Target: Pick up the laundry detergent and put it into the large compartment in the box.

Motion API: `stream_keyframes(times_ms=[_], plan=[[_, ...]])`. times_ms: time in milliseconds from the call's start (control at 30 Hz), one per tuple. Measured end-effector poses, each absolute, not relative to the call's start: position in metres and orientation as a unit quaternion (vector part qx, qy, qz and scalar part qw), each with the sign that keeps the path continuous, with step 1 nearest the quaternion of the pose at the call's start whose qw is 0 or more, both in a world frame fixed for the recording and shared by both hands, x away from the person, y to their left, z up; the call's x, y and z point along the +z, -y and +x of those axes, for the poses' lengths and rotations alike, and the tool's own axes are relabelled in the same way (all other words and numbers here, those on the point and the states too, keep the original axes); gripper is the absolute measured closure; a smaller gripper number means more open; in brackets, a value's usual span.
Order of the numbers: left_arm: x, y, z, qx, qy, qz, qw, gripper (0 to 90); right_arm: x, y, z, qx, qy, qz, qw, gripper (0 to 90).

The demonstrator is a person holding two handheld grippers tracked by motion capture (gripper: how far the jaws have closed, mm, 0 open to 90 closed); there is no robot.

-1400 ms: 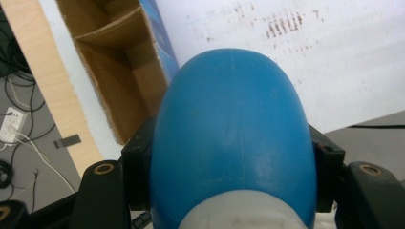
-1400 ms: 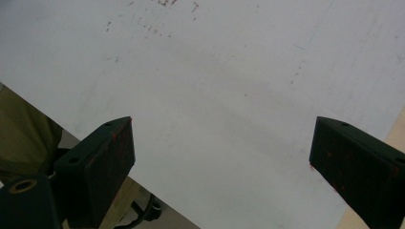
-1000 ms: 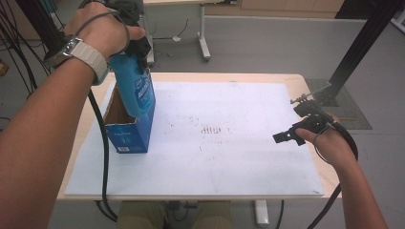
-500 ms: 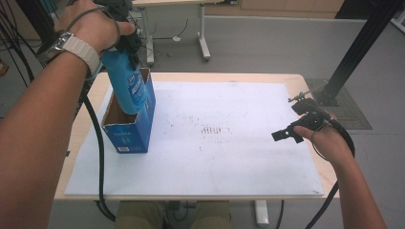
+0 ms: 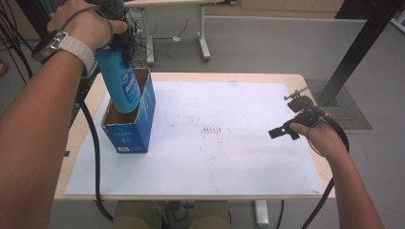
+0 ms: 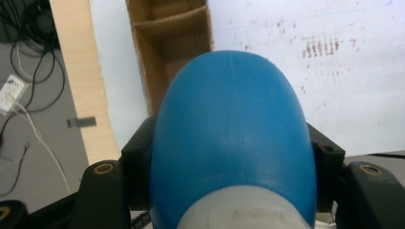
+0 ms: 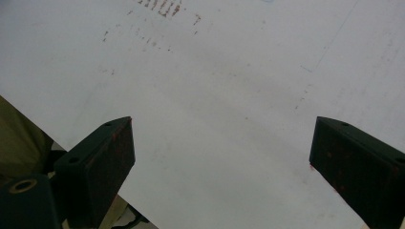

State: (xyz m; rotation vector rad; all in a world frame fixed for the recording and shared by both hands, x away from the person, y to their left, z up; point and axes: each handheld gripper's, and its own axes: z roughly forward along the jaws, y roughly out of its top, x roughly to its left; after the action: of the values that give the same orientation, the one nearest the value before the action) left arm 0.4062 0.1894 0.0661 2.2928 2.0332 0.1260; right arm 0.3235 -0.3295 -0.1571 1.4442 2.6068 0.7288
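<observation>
We are looking at a blue bottle [image 5: 122,86], which is hanging tilted over the open top of a blue cardboard box [image 5: 131,131] at the far left of the table [image 5: 248,77]. Its lower end is dipping just inside the box's mouth, while its upper part is leaning away toward the far left. The left gripper [image 5: 117,33] is clamping the bottle near its top; in the left gripper view the black jaws are pressing against both sides of the blue body [image 6: 231,138], just above a pale band at its neck. Below the bottle, that view is showing the box's brown interior [image 6: 172,47], split by a cardboard divider into compartments, and we are seeing nothing lying in them. The box is standing upright on a white sheet [image 5: 229,157] covering most of the tabletop. Well apart, at the right edge of the sheet, the right gripper [image 5: 279,132] is hovering with its jaws spread wide and nothing between them.
</observation>
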Motion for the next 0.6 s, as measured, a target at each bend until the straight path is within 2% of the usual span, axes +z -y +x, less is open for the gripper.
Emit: stream_keyframes(times_ms=[600], plan=[[0.056,-0.206,0.414,0.041,-0.681,0.73,0.038,37.7,-0.163,0.327,0.332,0.235,-0.849,0.471,0.032,8.0]])
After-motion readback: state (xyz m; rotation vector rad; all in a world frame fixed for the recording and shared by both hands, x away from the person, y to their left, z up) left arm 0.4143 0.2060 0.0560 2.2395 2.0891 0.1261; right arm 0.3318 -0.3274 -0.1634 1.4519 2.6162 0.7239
